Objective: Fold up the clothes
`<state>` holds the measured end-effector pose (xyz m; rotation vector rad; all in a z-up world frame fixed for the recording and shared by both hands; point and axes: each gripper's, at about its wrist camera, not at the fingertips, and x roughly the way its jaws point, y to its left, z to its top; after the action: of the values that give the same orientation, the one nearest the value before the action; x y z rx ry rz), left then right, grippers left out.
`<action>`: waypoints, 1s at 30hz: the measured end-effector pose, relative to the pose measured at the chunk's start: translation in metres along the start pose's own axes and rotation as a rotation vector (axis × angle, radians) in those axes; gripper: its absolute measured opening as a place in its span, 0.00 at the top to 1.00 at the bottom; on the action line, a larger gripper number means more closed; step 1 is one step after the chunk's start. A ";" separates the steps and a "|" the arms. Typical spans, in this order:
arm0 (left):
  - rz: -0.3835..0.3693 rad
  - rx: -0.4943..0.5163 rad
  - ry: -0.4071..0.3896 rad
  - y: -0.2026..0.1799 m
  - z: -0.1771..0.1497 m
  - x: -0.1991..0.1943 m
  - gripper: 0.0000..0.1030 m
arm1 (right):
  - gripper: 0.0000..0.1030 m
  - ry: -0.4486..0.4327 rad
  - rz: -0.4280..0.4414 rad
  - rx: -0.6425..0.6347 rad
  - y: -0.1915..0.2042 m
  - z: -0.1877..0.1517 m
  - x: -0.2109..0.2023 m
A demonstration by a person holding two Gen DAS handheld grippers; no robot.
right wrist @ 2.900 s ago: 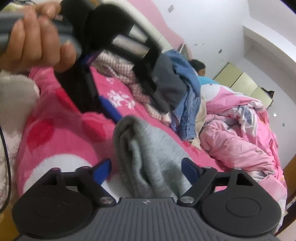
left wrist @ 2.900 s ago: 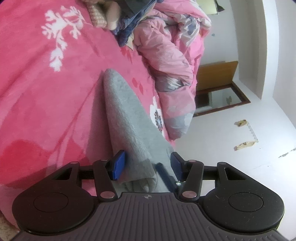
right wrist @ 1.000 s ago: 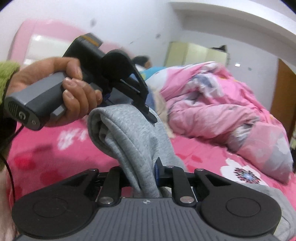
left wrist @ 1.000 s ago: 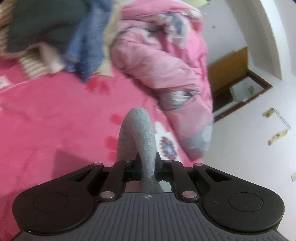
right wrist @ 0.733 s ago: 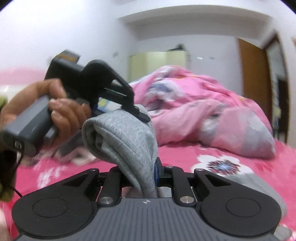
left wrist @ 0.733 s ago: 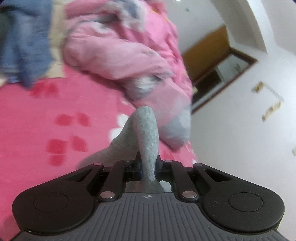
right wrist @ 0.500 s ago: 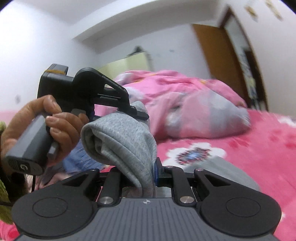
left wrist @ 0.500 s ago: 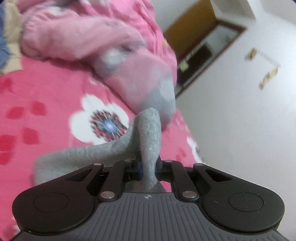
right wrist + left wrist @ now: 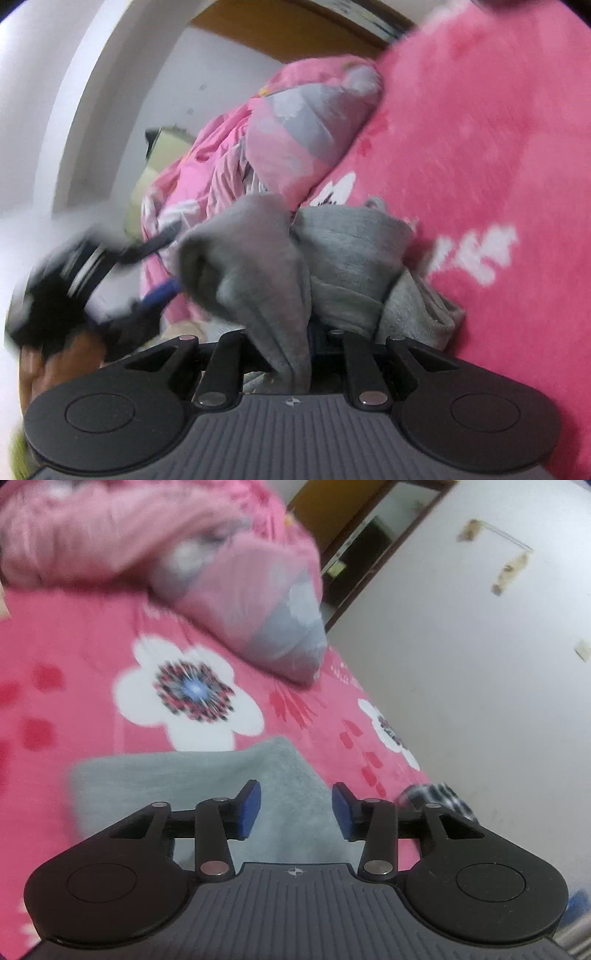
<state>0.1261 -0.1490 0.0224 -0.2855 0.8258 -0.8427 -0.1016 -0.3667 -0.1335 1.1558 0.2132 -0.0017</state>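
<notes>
A grey knit garment [image 9: 192,779] lies folded flat on the pink flowered bedspread [image 9: 74,686] in the left wrist view. Just above it my left gripper [image 9: 295,806] hangs with its jaws opening; its blue pads [image 9: 249,805] stand clear of the cloth. In the right wrist view, rolled far over to one side, my right gripper [image 9: 308,339] is shut on a bunched fold of the same grey garment [image 9: 258,258], which drapes over further grey folds. At that view's left, blurred, is my left gripper [image 9: 122,258] in a hand [image 9: 55,365].
A crumpled pink quilt [image 9: 184,554] is heaped at the far side of the bed. A white wall [image 9: 480,664] and a wooden door frame [image 9: 369,528] bound the bed's right edge. A black-and-white checked object [image 9: 439,794] sits by that edge.
My left gripper has opened and let go of the grey fold, which now lies flat on the bed. The right gripper has rolled onto its side and dropped lower, still pinching the garment.
</notes>
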 end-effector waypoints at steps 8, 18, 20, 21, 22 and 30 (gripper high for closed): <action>0.162 0.145 0.137 0.007 -0.072 -0.051 0.51 | 0.81 0.081 0.093 0.295 -0.025 0.022 0.010; 0.129 -0.016 0.095 0.044 -0.111 -0.041 0.51 | 0.73 -0.045 -0.085 0.138 0.001 0.061 -0.043; 0.120 -0.034 0.089 0.049 -0.113 -0.041 0.51 | 0.73 -0.101 -0.154 0.040 0.016 0.072 -0.057; 0.109 -0.046 0.083 0.052 -0.113 -0.042 0.51 | 0.73 -0.131 -0.179 -0.013 0.026 0.077 -0.063; 0.102 -0.055 0.077 0.053 -0.113 -0.043 0.51 | 0.73 -0.155 -0.190 -0.060 0.036 0.082 -0.067; 0.104 -0.035 0.064 0.051 -0.107 -0.026 0.51 | 0.76 0.030 -0.224 -0.644 0.124 0.062 0.002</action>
<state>0.0645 -0.0870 -0.0621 -0.2457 0.9081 -0.7432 -0.0755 -0.3728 0.0027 0.4868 0.3392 -0.1064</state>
